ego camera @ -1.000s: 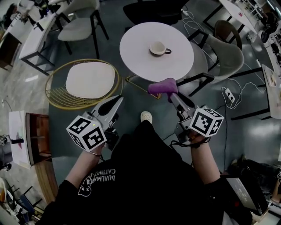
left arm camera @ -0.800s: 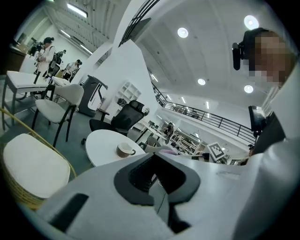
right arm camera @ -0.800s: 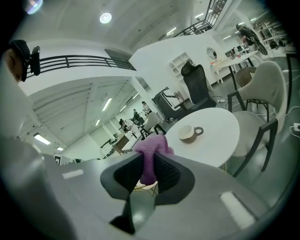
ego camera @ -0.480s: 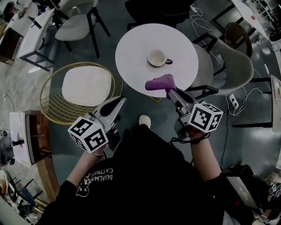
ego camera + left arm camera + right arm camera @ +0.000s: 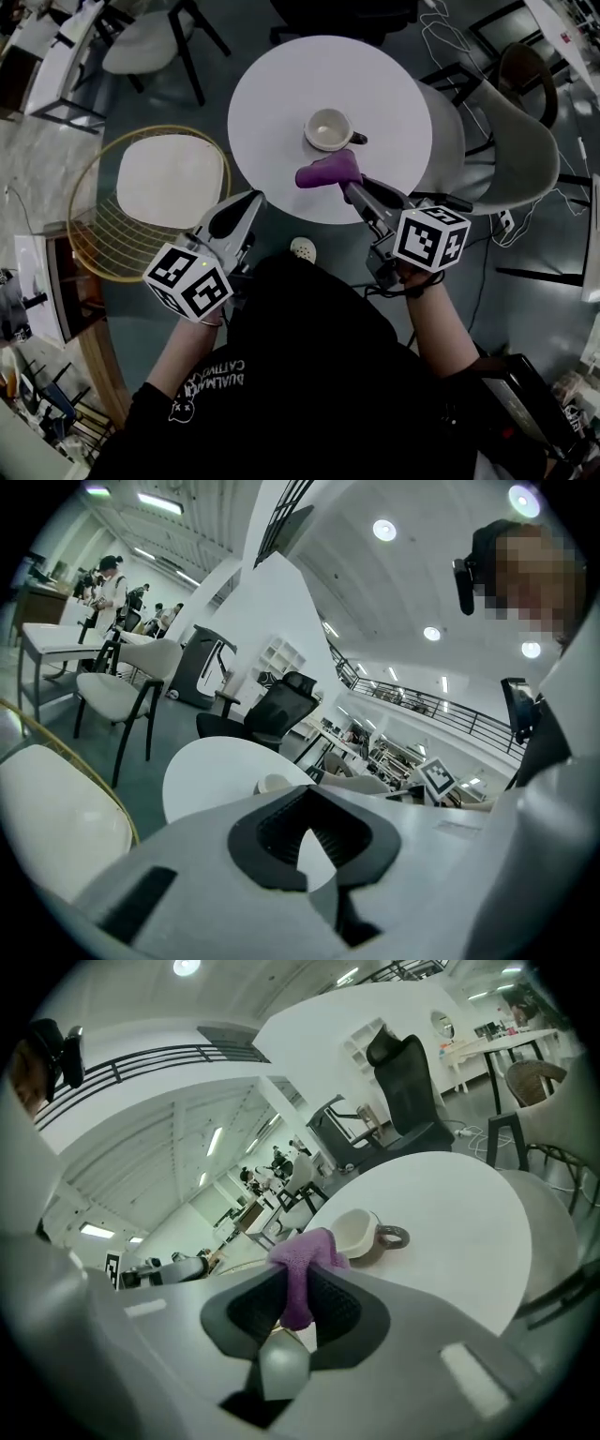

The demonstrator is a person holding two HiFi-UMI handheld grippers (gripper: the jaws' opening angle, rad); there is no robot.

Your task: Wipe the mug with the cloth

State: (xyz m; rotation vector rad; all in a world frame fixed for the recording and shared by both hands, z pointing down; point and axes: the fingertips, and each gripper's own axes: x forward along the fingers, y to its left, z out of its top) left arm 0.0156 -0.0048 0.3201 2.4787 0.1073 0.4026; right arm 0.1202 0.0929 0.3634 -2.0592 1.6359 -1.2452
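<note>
A cream mug [image 5: 328,129] with a dark handle stands on the round white table [image 5: 272,94], a little right of its middle. My right gripper [image 5: 347,185] is shut on a purple cloth [image 5: 324,172], which hangs over the table's near edge just short of the mug without touching it. In the right gripper view the cloth [image 5: 302,1262] is pinched between the pads of that gripper [image 5: 298,1288], with the mug [image 5: 361,1232] just beyond. My left gripper [image 5: 246,208] is shut and holds nothing, over the floor by the table's near left edge. The left gripper view shows that gripper [image 5: 307,808] and the mug [image 5: 274,783] beyond it.
A gold wire chair with a white cushion [image 5: 173,183] stands left of the table. A beige chair [image 5: 511,131] is tucked in at the table's right, and a white-seated chair [image 5: 141,42] is at the far left. Cables [image 5: 525,202] lie on the floor at right.
The table and mug have come closer in view. My right gripper has carried the cloth forward from over the floor to over the table's edge near the mug. The left gripper has also moved forward.
</note>
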